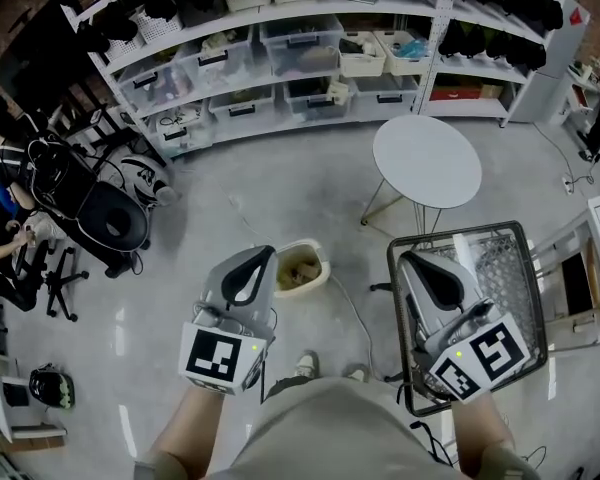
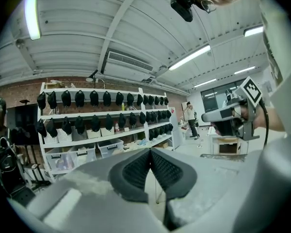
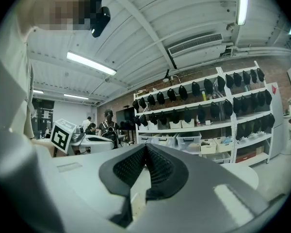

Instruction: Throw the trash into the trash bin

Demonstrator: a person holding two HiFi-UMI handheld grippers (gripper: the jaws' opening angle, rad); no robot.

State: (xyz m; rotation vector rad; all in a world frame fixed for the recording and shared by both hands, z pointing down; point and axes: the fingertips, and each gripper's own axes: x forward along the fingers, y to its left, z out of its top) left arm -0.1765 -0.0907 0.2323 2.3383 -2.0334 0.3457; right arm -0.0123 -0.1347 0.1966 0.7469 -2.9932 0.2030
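Observation:
A small cream trash bin [image 1: 302, 268] stands on the grey floor straight ahead of my feet, with brownish trash inside. My left gripper [image 1: 263, 253] is held level just left of and above the bin, jaws shut with nothing between them; its black pads [image 2: 140, 168] meet at the tips. My right gripper [image 1: 408, 260] hovers to the right, over the wire basket [image 1: 520, 268], also shut and empty, pads [image 3: 136, 165] pressed together. Each gripper shows in the other's view: the right gripper [image 2: 233, 114] and the left gripper [image 3: 80, 141].
A round white table [image 1: 426, 160] stands beyond the basket. Long white shelves [image 1: 310, 58] with bins and black caps line the back. An office chair [image 1: 110, 218] and seated people are at the left. A cable [image 1: 350, 308] runs across the floor by the bin.

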